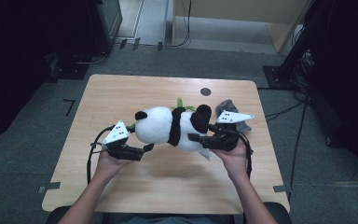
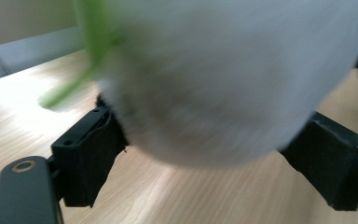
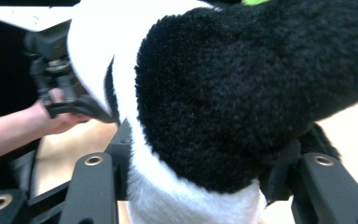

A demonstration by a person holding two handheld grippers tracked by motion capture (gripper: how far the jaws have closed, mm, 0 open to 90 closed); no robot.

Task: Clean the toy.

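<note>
A black-and-white panda plush (image 1: 161, 123) with a green leaf (image 1: 181, 103) hangs over the wooden table (image 1: 168, 182) between my two grippers. My right gripper (image 1: 196, 138) is shut on its rear body; in the right gripper view both jaws press into the black and white fur (image 3: 223, 93) around the right gripper (image 3: 200, 154). My left gripper (image 1: 147, 148) sits under the head. In the left gripper view the blurred white head (image 2: 223, 79) lies between the wide jaws of the left gripper (image 2: 207, 126), which do not squeeze it. The leaf (image 2: 93, 37) shows at the upper left.
A crumpled grey cloth (image 1: 228, 105) lies at the table's right side behind my right gripper. A small dark round spot (image 1: 205, 91) marks the far edge. The other hand (image 3: 51, 121) with the left gripper shows in the right gripper view. Dark equipment and cables ring the table.
</note>
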